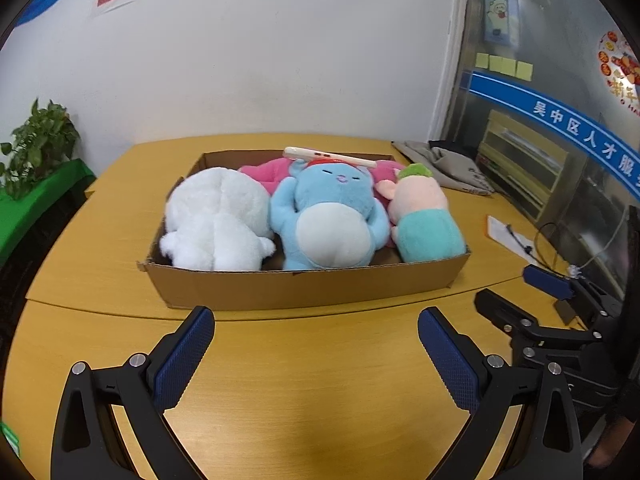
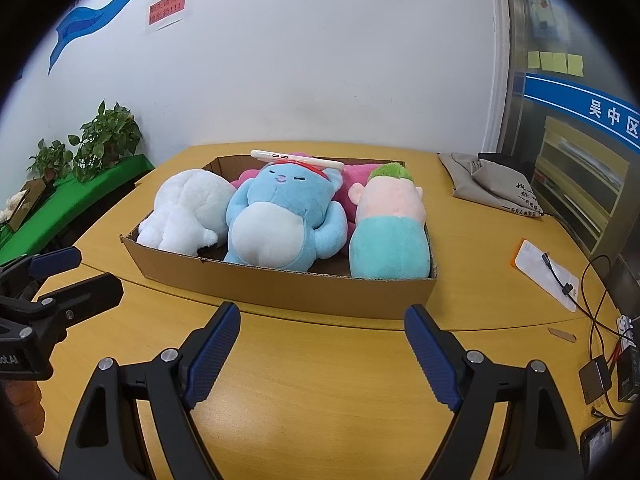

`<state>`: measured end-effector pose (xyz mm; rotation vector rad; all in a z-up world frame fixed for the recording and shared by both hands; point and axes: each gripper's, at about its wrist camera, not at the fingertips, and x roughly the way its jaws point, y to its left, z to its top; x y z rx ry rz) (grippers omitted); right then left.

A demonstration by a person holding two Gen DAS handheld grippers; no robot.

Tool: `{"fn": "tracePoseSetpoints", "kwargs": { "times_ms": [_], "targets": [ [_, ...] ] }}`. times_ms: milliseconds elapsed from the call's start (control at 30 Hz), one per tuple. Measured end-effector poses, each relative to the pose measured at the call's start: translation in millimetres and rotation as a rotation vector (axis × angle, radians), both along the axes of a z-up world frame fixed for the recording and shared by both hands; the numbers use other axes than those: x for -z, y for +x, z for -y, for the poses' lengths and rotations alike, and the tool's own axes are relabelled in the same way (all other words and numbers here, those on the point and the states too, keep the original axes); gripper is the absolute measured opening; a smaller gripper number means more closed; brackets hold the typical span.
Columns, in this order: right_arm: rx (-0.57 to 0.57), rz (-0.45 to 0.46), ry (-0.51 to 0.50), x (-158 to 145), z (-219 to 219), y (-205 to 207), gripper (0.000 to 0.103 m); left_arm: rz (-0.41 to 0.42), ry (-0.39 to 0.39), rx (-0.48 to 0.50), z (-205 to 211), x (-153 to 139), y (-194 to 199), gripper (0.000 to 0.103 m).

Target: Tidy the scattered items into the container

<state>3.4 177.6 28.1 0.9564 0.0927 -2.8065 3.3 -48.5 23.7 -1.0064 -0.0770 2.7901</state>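
A shallow cardboard box [image 1: 304,286] [image 2: 280,284] sits on the yellow table. Inside lie a white plush [image 1: 218,220] [image 2: 188,210], a blue plush [image 1: 330,216] [image 2: 280,216], a pink plush [image 1: 266,172] [image 2: 354,184] behind them, and a teal-bodied doll with green hair [image 1: 426,216] [image 2: 390,232]. A white phone [image 1: 330,157] [image 2: 298,159] rests across the top of the blue plush. My left gripper [image 1: 316,322] hovers open over bare table in front of the box. My right gripper [image 2: 322,318] is also open and empty, just short of the box's near wall.
A grey cloth bag [image 1: 444,168] [image 2: 492,184] lies behind the box to the right. A white packet with a cable [image 2: 546,274] and black wires [image 2: 596,320] occupy the right edge. Potted plants [image 2: 106,138] stand on a green shelf at left.
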Motion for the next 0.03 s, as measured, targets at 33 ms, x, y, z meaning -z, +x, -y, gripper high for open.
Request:
{"fn": "tracePoseSetpoints", "kwargs": {
  "times_ms": [33],
  "targets": [
    [0.000, 0.001, 0.001, 0.0, 0.0, 0.0, 0.084, 0.003, 0.000, 0.004, 0.1, 0.6, -0.4, 0.103]
  ]
}}
